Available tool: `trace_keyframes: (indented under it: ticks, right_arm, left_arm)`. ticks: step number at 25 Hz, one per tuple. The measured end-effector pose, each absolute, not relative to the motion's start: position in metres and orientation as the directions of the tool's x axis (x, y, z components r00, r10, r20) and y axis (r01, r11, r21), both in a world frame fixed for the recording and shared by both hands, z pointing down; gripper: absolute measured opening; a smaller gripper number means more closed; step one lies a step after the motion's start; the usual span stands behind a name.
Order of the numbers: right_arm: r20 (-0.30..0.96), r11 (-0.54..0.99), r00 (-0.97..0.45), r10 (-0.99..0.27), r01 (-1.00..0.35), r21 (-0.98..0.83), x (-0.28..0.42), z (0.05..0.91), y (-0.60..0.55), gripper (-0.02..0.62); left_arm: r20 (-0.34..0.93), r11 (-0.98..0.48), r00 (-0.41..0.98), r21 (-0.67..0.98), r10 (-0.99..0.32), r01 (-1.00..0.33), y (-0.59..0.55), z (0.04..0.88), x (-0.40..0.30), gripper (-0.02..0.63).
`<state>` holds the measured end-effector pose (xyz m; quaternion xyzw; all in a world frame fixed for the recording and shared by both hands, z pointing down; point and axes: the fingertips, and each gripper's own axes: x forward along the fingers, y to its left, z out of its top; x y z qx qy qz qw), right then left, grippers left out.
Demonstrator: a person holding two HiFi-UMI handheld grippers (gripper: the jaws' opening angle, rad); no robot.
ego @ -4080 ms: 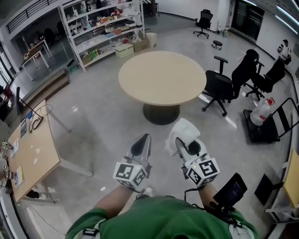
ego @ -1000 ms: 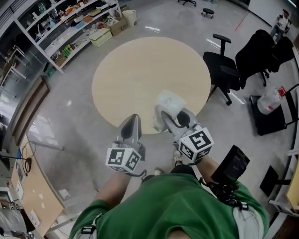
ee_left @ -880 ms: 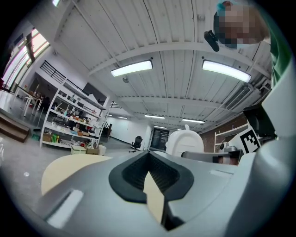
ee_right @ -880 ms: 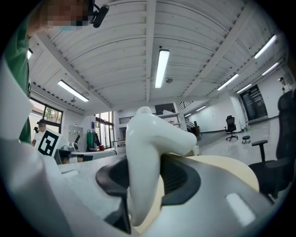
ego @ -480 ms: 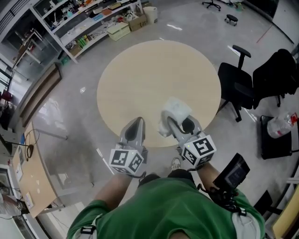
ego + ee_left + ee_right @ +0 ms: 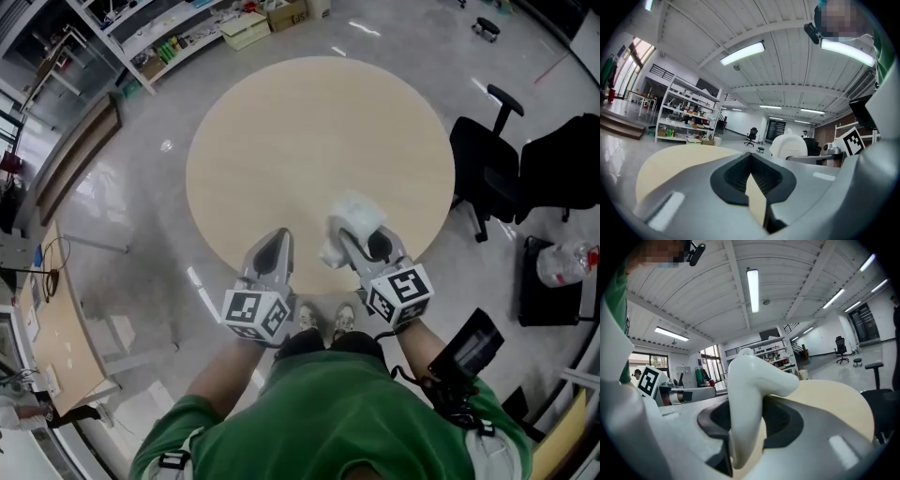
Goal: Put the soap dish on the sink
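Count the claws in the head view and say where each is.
2. Left claw, shut and empty, over the round table's near edge; right claw beside it, shut on the white soap dish. None hidden.

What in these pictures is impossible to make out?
- Sink: it appears in no view.
- Soap dish: in the head view, its near part is covered by the right gripper that holds it.
- Shelf goods: head view, too small to name.
- Table's underside: head view, hidden beneath its round top.

Head cam steeply down, gripper cams along jaws (fisheye), all share round table (image 6: 309,141)
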<state>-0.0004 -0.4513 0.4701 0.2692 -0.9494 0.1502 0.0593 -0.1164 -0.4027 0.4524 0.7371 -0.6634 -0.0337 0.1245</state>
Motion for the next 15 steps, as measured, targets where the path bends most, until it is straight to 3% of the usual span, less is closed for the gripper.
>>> trace_keyframes:
  ticks: [15]
  right_arm:
    - [0.399,0.758,-0.829,-0.392,-0.536,-0.371,-0.049,0.605,-0.496,0.147]
  left_arm:
    - [0.346,-0.039,0.129,0.256,-0.929,-0.966,-0.447,0.577,-0.147,0.006]
